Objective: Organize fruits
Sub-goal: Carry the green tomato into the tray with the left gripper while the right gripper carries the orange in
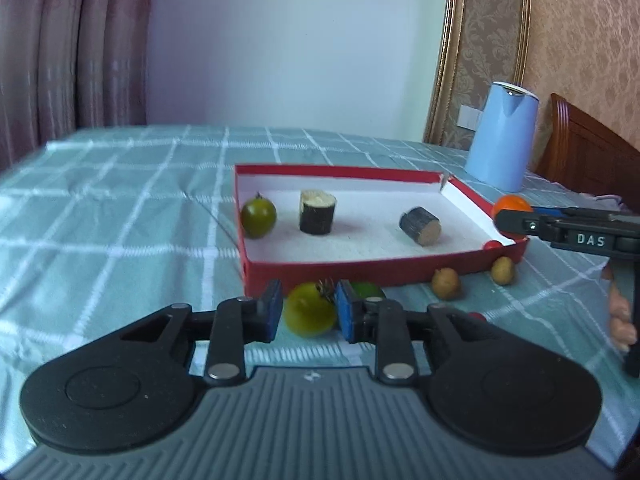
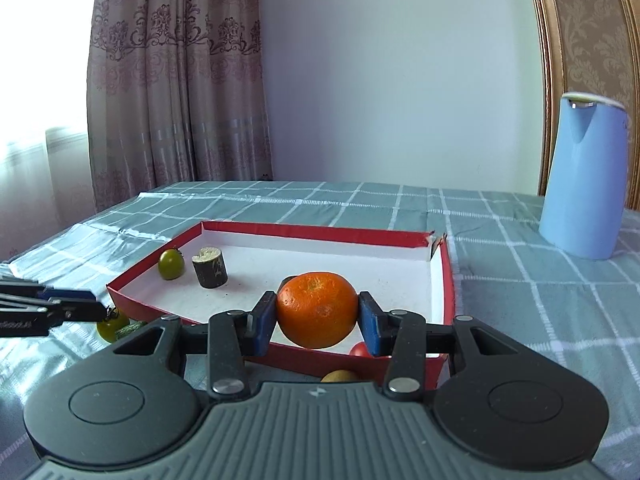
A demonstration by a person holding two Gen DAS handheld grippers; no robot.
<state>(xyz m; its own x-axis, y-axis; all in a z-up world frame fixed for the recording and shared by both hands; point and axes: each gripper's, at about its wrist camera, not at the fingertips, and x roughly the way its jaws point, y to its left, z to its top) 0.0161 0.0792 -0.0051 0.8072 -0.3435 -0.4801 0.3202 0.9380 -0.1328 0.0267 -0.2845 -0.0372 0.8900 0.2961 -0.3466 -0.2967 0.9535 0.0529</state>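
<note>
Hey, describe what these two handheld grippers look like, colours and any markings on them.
Both match: the left gripper and right gripper have grey ribbed bodies, black rounded housings, black linkage bars with silver pivot pins, and blue finger pads. Seen side-on, the right one shows white "DAS" lettering. No cables visible.

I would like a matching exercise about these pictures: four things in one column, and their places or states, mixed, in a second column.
Things:
1. orange
2. upright dark cylinder piece
3. yellow-green tomato
4. blue kettle

Places or states:
A. standing on the cloth, outside the red box
B. held in the right tool
C. lying between the fingers of the left tool
D. standing inside the box

Pairs: 1-B, 2-D, 3-C, 4-A
</note>
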